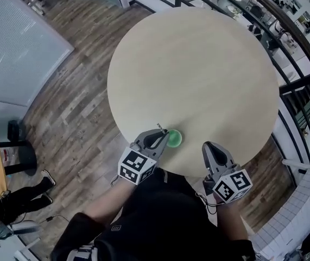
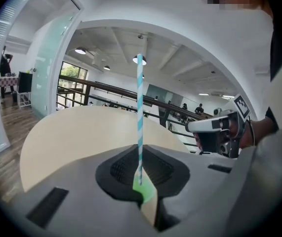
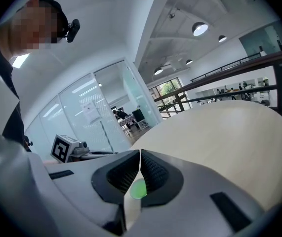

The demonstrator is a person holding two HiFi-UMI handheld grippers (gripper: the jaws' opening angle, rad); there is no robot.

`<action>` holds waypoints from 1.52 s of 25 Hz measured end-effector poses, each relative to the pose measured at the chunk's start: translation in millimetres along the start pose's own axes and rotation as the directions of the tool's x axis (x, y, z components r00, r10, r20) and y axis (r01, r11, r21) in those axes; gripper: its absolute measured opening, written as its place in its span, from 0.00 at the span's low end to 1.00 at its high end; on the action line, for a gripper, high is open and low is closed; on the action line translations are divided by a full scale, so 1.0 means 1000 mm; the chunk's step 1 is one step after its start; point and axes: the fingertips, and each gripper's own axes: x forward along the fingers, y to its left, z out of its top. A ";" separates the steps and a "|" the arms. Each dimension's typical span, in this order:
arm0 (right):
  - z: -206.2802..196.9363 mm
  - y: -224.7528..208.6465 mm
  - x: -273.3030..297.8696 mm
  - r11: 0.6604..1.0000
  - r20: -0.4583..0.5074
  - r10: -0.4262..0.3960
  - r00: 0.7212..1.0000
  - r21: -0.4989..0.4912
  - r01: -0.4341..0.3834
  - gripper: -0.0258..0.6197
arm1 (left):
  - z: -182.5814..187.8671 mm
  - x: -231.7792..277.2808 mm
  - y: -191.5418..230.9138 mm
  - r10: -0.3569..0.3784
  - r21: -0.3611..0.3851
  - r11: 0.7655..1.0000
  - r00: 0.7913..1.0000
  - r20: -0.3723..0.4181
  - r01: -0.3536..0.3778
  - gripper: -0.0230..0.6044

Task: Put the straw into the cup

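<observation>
Thin white-and-teal striped straw (image 2: 140,98), clamped upright near its lower end by the left tool (image 2: 140,174), whose jaws are narrowed onto it; most of its length rises free above them. In the head view this tool (image 1: 163,137) lies just left of the small green round cup (image 1: 175,138), and the straw appears to be beside the cup, not yet inside it. The right tool (image 3: 140,167) has its jaws pressed together on nothing; it sits to the right of the cup (image 1: 209,148), apart from it, at the near rim of the round pale wooden bench (image 1: 198,75).

Step in hand, as judged: bring the lower tip of the straw over the cup mouth. Good practice is to keep the straw vertical, lower it until it bears on the cup bottom, and only then part the jaws. The cup looks light and may slide or tip if nudged sideways.

The cup stands close to the near edge, so any push should go to the far side, where the bench is bare. A dark metal railing (image 1: 301,48) runs beyond the far right rim, well apart.
</observation>
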 end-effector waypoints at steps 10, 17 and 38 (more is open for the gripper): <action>-0.013 -0.004 0.011 1.000 -0.045 -0.011 0.999 0.020 0.012 0.08 | -0.032 0.032 0.008 -0.045 -0.047 0.998 0.997 -0.063 0.042 0.08; -0.022 -0.002 0.019 1.000 -0.058 0.003 0.998 0.026 -0.002 0.08 | -0.056 0.042 0.006 -0.064 -0.069 0.996 0.992 -0.109 0.056 0.08; -0.027 0.001 0.011 0.999 -0.047 -0.010 0.999 0.033 0.011 0.08 | -0.084 0.048 0.006 -0.075 -0.045 0.997 0.978 -0.196 0.068 0.08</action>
